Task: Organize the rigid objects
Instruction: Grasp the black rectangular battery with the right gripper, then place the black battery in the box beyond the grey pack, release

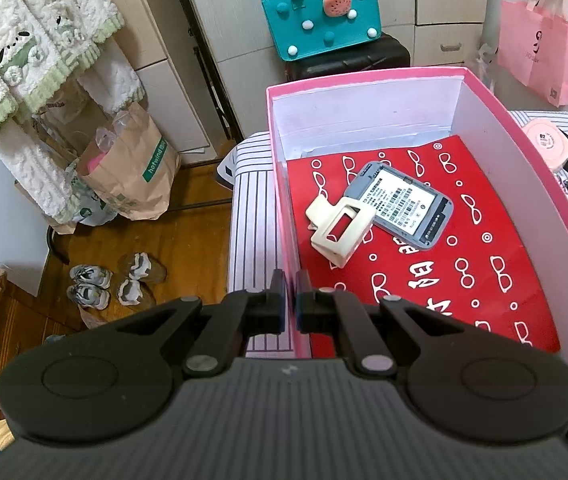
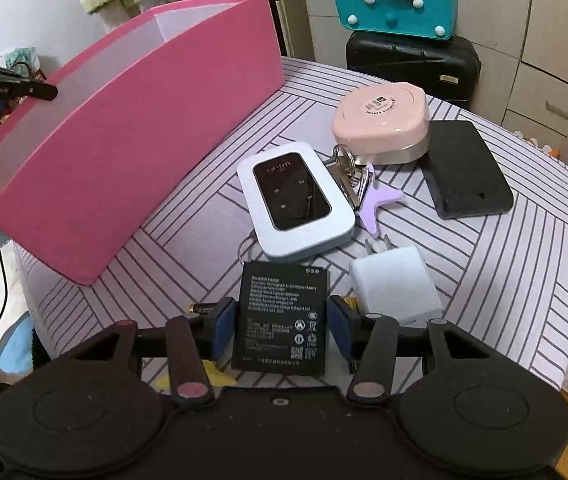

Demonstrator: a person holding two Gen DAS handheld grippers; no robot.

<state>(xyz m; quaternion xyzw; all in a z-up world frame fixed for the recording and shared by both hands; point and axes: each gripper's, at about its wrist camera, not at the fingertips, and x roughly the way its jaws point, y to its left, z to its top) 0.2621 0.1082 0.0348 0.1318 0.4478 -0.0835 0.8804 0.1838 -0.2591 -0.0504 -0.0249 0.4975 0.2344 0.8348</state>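
Observation:
My left gripper [image 1: 291, 294] is shut on the left wall of the pink box [image 1: 364, 74]. One of its fingers [image 2: 15, 87] shows at the rim of the pink box [image 2: 143, 140] in the right wrist view. Inside the box, a grey labelled device [image 1: 404, 204] and a cream hair clip [image 1: 336, 228] lie on a red card [image 1: 484, 260]. My right gripper [image 2: 282, 308] has its blue pads against both long sides of a black battery [image 2: 281, 320], low over the striped cloth.
On the striped table [image 2: 504, 280] lie a white pocket router [image 2: 296, 208], keys [image 2: 346, 172], a purple star piece [image 2: 380, 204], a pink round case [image 2: 380, 124], a black pouch [image 2: 468, 172] and a white charger [image 2: 396, 284]. A teal bag [image 2: 392, 0] sits on a black suitcase [image 2: 412, 64] behind.

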